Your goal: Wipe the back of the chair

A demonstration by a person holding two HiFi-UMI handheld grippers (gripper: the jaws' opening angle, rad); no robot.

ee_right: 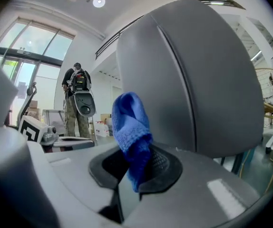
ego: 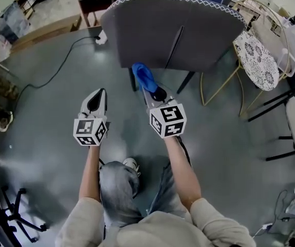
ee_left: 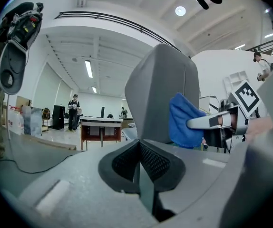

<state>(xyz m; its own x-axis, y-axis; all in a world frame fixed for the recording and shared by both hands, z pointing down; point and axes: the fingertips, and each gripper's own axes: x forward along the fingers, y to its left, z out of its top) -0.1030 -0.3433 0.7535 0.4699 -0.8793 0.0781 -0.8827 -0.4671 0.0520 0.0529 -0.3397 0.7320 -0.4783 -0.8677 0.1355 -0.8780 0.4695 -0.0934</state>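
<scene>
Grey floor (ego: pixel 50 112) below us. Our right gripper (ee_right: pixel 135 166) clamps blue cloth (ee_right: pixel 129 122) near lower edge of chair back (ego: pixel 173 30). Our left gripper (ee_left: pixel 140 164): jaws pressed together, empty.

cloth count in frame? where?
1. The blue cloth is clamped in the right claw, at the lower edge of the grey chair back. The left claw is shut on nothing. Others may be hidden behind it.
</scene>
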